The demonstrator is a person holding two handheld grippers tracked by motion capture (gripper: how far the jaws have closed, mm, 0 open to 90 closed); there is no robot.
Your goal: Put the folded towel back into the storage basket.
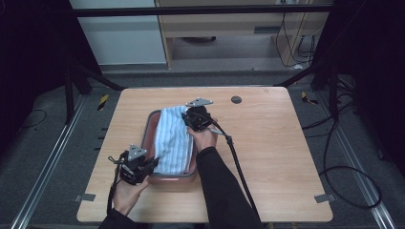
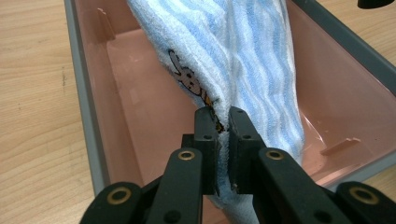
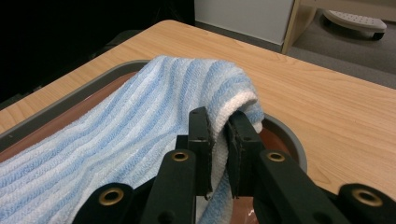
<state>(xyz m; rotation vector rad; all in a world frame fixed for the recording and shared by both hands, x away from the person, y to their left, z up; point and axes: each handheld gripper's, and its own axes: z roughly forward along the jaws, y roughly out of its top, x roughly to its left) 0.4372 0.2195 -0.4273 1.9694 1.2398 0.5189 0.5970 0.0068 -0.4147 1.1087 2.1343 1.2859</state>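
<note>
Left gripper (image 1: 152,164): at the lower left of the high view, at the near end of the bin (image 1: 149,128); its jaws were pinching a near corner of the towel (image 1: 173,140), cloth bunched between the pads where a small cartoon print showed.
Right gripper (image 1: 187,118): above centre in the high view, at the far end of the bin; its jaws were pinching the far folded edge of the towel.
Towel: blue-and-white striped, stretched lengthwise between the two grippers, hanging over and partly down into the bin; in the left gripper view its middle sagged towards the pink floor.
Bin: pink inside, grey rim, oblong, lying on the counter (image 1: 267,143) left of centre; no other contents could be made out.
Counter: wood, with a dark round spot (image 1: 236,99) near its far edge.
Step in hand: most likely lowering the held towel into the bin, both ends gripped.
Next move: probably to bring both ends down until the towel lay inside the rim, then spread the jaws; the far edge sat over the rim and might need drawing inward first.
</note>
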